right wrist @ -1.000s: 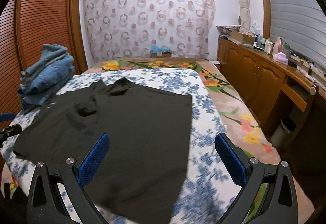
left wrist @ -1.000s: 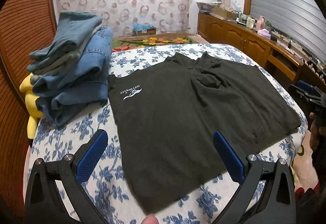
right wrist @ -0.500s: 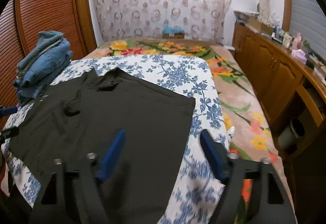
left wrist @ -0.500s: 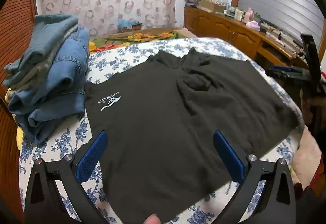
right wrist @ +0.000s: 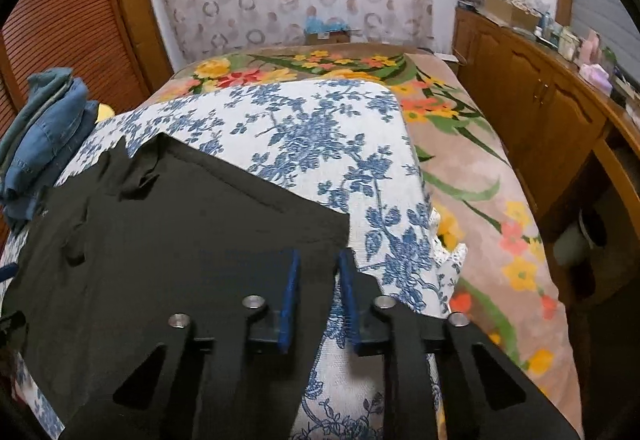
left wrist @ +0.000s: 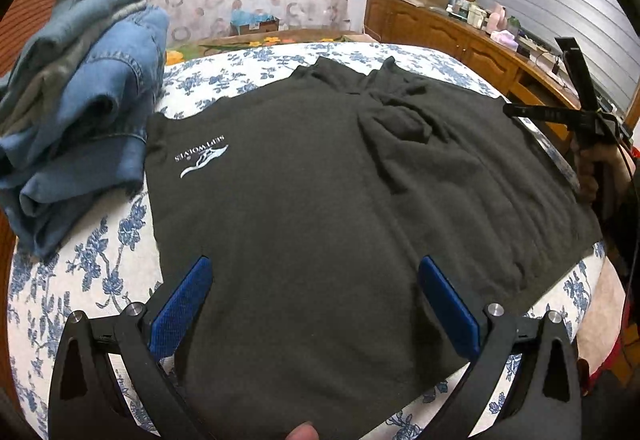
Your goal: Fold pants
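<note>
Dark pants [left wrist: 320, 199] are spread flat on the bed [right wrist: 320, 127], w/ a white logo [left wrist: 202, 159] near the folded jeans stack [left wrist: 80, 99] at the left. Left tongs [left wrist: 316, 304] are held wide apart above the near part of the pants, nothing clamped. Right tongs [right wrist: 318, 292] are closing, pads nearly together at the pants' right corner edge; no cloth is seen between them.

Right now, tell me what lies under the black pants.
Under the black pants lies the blue-flowered white cover, showing around their edges. Whatever sits beneath their middle is covered.
</note>
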